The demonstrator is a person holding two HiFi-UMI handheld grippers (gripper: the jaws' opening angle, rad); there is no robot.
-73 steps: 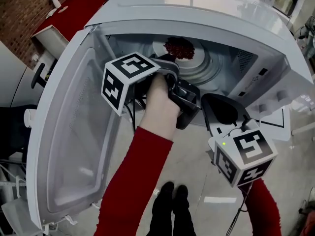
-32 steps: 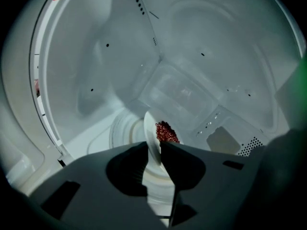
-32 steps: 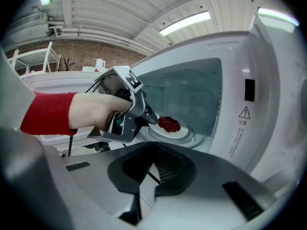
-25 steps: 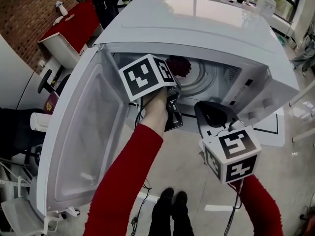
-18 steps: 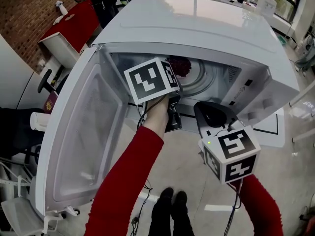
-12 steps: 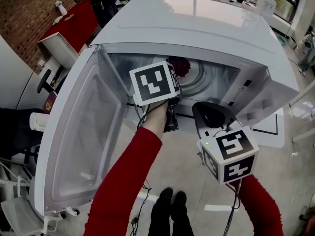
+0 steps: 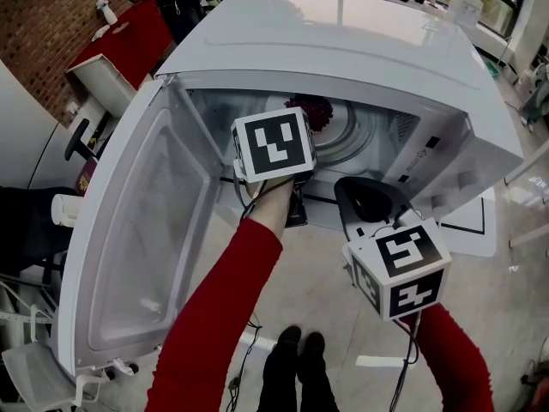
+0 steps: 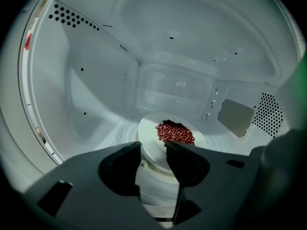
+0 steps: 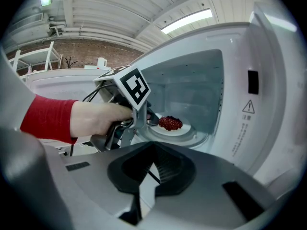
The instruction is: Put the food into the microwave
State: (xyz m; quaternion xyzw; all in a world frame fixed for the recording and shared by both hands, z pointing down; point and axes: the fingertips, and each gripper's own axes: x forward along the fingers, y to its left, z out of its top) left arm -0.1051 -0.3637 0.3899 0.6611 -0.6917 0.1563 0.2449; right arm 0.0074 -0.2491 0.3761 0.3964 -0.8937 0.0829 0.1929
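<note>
The food (image 8: 175,132), a heap of small red pieces, lies on a white plate (image 8: 151,140) resting on the turntable inside the open microwave (image 7: 343,41). My left gripper (image 8: 153,153) reaches into the cavity at the plate's near rim. Its jaws are opening, and the rim shows in the gap with neither pad pressing on it. In the head view its marker cube (image 7: 273,147) hides the tips, and the food (image 7: 316,110) shows just beyond. My right gripper (image 9: 152,169) hangs outside the opening, right of the left hand, its jaws together on nothing. It looks at the food (image 9: 170,123).
The microwave door (image 7: 146,230) stands swung wide to the left. The control panel side (image 9: 249,114) flanks the opening on the right. A red table (image 7: 129,37) stands at the back left. The person's shoes (image 7: 296,350) and cables are on the floor below.
The left gripper has rolled at the microwave's mouth, turning its marker cube face-up towards the head camera. The plate with the food stays on the turntable. The right gripper has kept still.
</note>
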